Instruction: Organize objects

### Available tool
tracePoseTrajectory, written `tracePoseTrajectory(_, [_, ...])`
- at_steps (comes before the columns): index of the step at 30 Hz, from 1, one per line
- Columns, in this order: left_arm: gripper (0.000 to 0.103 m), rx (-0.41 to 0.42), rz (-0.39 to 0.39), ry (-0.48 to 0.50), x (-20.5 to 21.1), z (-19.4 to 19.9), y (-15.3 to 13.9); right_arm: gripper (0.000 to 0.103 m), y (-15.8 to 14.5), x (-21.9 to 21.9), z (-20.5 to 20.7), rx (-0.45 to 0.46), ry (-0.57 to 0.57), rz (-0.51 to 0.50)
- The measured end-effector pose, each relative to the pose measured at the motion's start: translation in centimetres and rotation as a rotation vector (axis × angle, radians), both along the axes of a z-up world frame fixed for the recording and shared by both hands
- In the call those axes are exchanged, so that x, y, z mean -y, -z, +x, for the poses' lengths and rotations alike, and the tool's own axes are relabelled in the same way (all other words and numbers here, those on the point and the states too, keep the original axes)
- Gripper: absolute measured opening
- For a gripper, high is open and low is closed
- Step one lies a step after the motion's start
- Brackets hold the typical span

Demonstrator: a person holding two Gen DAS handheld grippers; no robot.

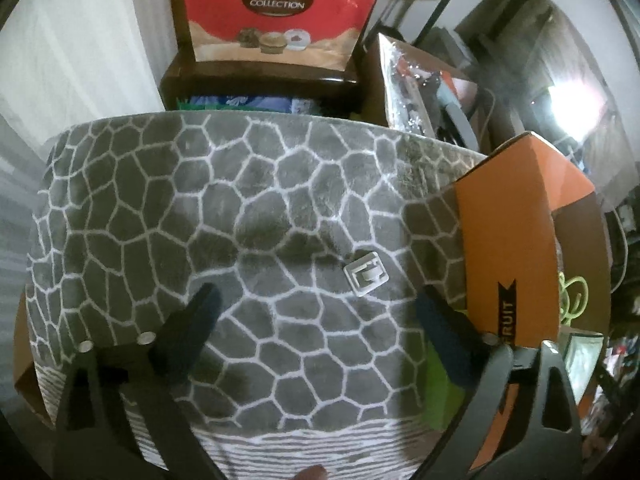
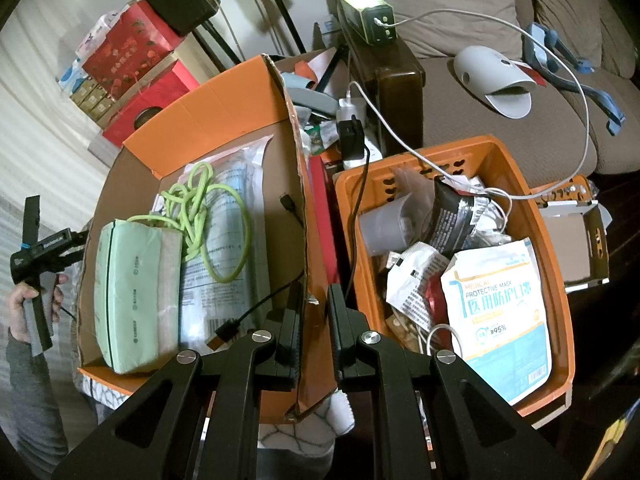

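My right gripper (image 2: 316, 300) is shut on the right wall flap of the orange cardboard box (image 2: 224, 108). The box holds a green tissue pack (image 2: 136, 296), a lime cord (image 2: 200, 216), a plastic-wrapped packet (image 2: 236, 240) and a black cable (image 2: 256, 304). My left gripper (image 1: 316, 304) is open over a grey cobble-patterned mat (image 1: 224, 208), with a small white clip (image 1: 366, 274) lying between its fingertips. The box's orange flap (image 1: 508, 240) stands at the right in the left wrist view. The left gripper also shows in the right wrist view (image 2: 36, 248).
An orange plastic basket (image 2: 556, 280) right of the box holds a mask pack (image 2: 500, 304), wrappers and cables. A sofa (image 2: 520, 92) with a white device lies behind. A red gift bag (image 1: 276, 12) stands beyond the mat. Red boxes (image 2: 136, 64) are stacked at back left.
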State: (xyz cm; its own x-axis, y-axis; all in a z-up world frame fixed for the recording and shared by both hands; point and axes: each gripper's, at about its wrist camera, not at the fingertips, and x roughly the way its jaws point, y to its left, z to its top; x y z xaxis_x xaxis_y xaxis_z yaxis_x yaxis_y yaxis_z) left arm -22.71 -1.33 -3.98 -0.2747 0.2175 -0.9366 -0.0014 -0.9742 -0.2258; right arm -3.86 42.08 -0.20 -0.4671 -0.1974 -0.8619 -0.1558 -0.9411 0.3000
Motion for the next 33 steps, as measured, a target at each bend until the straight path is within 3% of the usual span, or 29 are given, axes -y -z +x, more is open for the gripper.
tracePoseTrajectory(11, [0.103,-0.049,-0.121,0.058,-2.7,-0.3,0.7,0.012,0.0,-0.1,-0.1,0.001,0.000,0.002])
tracePoseTrajectory(16, [0.100,-0.039,-0.099,0.065,-3.8,-0.6,1.4,0.012,-0.1,-0.1,0.0,0.001,0.000,0.001])
tracePoseTrajectory(20, [0.075,-0.030,-0.131,0.114,-5.1,-0.8,1.9,0.012,0.1,0.0,0.1,0.003,-0.002,0.002])
tracePoseTrajectory(29, [0.034,-0.035,-0.135,0.140,-5.9,-0.9,2.2,0.012,0.2,-0.1,0.2,0.004,-0.002,0.002])
tracePoseTrajectory(33, [0.028,-0.032,-0.093,0.122,-5.3,-1.0,2.2,0.012,0.1,-0.1,0.2,0.004,-0.003,0.003])
